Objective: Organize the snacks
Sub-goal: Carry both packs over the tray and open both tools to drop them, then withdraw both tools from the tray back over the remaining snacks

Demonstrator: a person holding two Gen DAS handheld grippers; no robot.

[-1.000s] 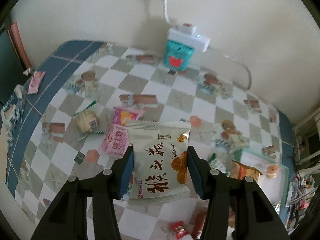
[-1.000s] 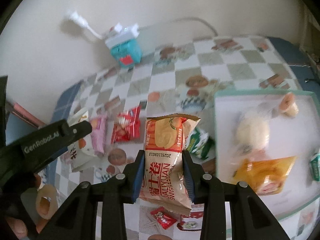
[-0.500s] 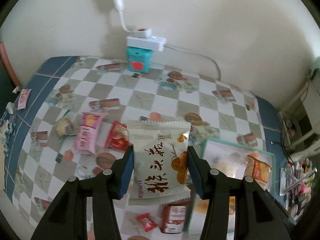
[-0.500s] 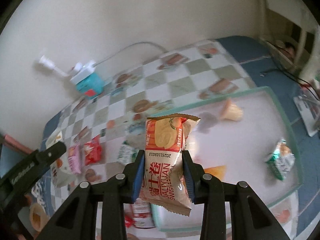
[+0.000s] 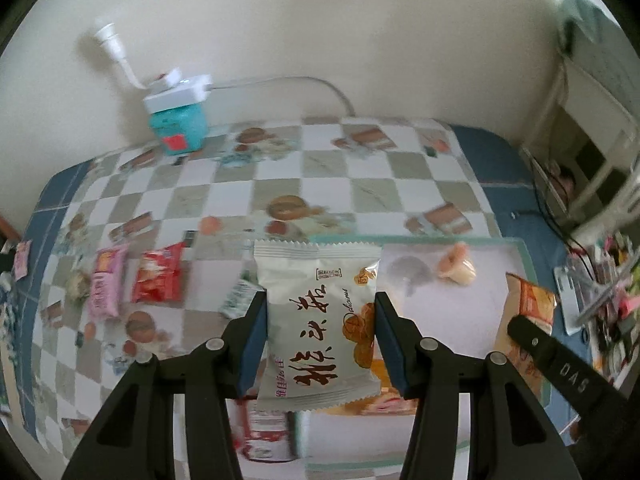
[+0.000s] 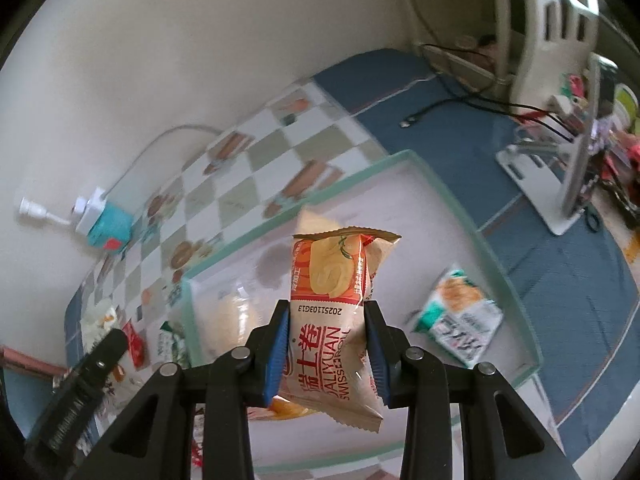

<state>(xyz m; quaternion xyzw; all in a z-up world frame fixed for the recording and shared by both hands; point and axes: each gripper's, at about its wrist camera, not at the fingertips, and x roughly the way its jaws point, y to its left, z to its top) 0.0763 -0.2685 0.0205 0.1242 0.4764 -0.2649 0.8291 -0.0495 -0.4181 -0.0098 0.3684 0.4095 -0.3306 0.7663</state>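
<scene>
1. My left gripper grips the white packet upright, over the tray's left edge.
2. My right gripper is clamped on the orange roll pack, long axis upright, above the tray's middle.
3. The tray lies straight below both packets, near the counter's right edge; I judge the right one better placed to drop.

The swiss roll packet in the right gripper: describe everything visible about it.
The swiss roll packet is a sealed, glossy plastic pouch, orange and cream, with crimped zigzag ends, a picture of a cream roll, red characters and a printed date code. It stands upright, slightly puffed, pinched at its middle between the blue pads of the right gripper, held above the green-rimmed tray.
</scene>
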